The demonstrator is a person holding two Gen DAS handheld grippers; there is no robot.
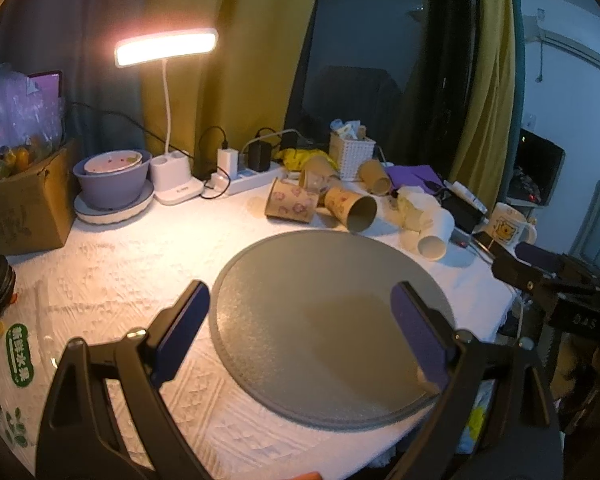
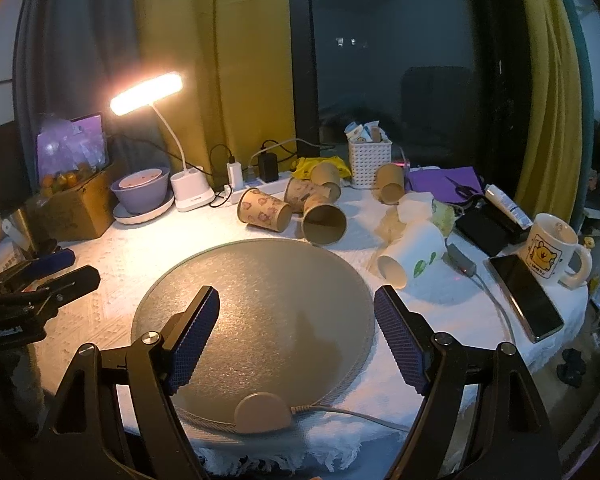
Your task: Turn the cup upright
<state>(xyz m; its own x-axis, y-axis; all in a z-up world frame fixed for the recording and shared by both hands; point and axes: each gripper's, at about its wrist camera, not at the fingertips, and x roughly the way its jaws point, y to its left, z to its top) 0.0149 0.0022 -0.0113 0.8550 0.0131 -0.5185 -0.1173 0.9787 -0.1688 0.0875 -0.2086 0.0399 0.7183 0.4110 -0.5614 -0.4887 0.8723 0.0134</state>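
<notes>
Several brown paper cups lie on their sides behind a round grey mat (image 2: 259, 300); one patterned cup (image 2: 263, 211) is at the left, another (image 2: 324, 222) has its mouth toward me. A white cup (image 2: 412, 252) lies on its side at the mat's right. They also show in the left wrist view: brown cups (image 1: 291, 202) (image 1: 352, 208) and the white cup (image 1: 436, 236). My left gripper (image 1: 300, 320) is open and empty above the mat (image 1: 332, 320). My right gripper (image 2: 295, 332) is open and empty above the mat.
A lit desk lamp (image 2: 147, 92), purple bowl (image 2: 141, 192), cardboard box (image 2: 71, 208) and power strip (image 2: 251, 184) stand at the back. A white basket (image 2: 370, 162), bear mug (image 2: 552, 248) and phone (image 2: 526, 296) are at the right. A white cable (image 2: 360, 416) crosses the table's front edge.
</notes>
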